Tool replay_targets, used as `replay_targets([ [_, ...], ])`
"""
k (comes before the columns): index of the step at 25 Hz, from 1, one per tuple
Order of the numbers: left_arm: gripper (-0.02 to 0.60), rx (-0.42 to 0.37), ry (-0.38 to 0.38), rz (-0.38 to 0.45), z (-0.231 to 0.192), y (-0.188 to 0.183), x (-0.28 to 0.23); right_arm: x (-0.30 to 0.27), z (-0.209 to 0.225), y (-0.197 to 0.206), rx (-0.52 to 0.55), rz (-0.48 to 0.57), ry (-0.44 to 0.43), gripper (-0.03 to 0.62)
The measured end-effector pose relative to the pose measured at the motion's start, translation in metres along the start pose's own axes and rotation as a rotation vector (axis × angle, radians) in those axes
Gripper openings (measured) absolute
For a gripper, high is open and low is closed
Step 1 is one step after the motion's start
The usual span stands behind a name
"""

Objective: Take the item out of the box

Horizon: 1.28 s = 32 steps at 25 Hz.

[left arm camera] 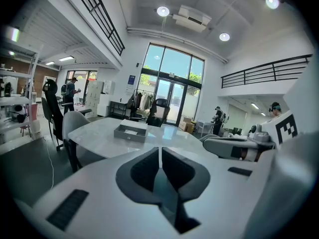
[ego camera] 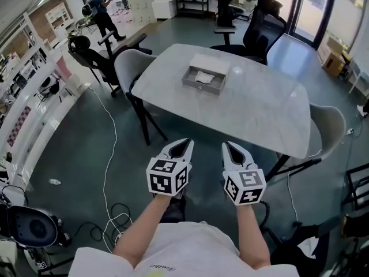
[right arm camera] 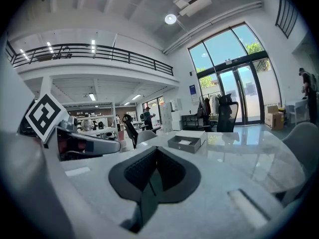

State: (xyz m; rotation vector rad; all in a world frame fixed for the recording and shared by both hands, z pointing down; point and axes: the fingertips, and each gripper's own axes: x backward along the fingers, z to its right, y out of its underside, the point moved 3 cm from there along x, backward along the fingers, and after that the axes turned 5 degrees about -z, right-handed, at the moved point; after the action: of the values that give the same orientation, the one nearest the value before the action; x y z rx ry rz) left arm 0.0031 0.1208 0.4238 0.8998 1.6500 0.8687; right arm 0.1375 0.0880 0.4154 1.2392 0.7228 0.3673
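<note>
A shallow grey box (ego camera: pixel 205 78) lies open on the marble table (ego camera: pixel 259 111), toward its far left. A white item (ego camera: pixel 203 77) rests inside it, and the box's lid (ego camera: pixel 211 64) leans behind. The same box (left arm camera: pixel 130 131) shows small and distant in the left gripper view, and again as the box (right arm camera: pixel 185 143) in the right gripper view. My left gripper (ego camera: pixel 188 141) and right gripper (ego camera: pixel 226 145) hover side by side in front of the table's near edge, well short of the box. Both are shut with nothing between their jaws.
A grey chair (ego camera: pixel 131 68) stands at the table's left and another chair (ego camera: pixel 331 128) at its right. A black office chair (ego camera: pixel 259 27) is behind the table. Cables (ego camera: pixel 109 154) trail over the floor at left. A person (ego camera: pixel 104 13) stands far off at the back left.
</note>
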Motion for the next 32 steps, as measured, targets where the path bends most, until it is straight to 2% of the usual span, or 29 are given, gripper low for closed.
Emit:
replay_targets([
  [9,0.023,0.026,0.018,-0.011,-0.053,-0.027,-0.060,-0.078,0.022,-0.015,0.010,-0.033,0.012,0.002],
  [14,0.023,0.028,0.060,-0.044,-0.086,-0.051,-0.103,-0.129,0.034,-0.032,0.006,-0.060,0.034,0.002],
  [22,0.023,0.015,0.173,-0.084,-0.135,-0.088,-0.163,-0.196,0.048,-0.055,-0.003,-0.100,0.108,0.002],
  [26,0.023,-0.057,0.298,-0.110,-0.143,-0.102,-0.191,-0.220,0.051,-0.067,0.009,-0.106,0.151,0.002],
  [32,0.023,-0.143,0.413,-0.149,-0.156,-0.118,-0.224,-0.245,0.056,-0.083,-0.011,-0.094,0.206,0.002],
])
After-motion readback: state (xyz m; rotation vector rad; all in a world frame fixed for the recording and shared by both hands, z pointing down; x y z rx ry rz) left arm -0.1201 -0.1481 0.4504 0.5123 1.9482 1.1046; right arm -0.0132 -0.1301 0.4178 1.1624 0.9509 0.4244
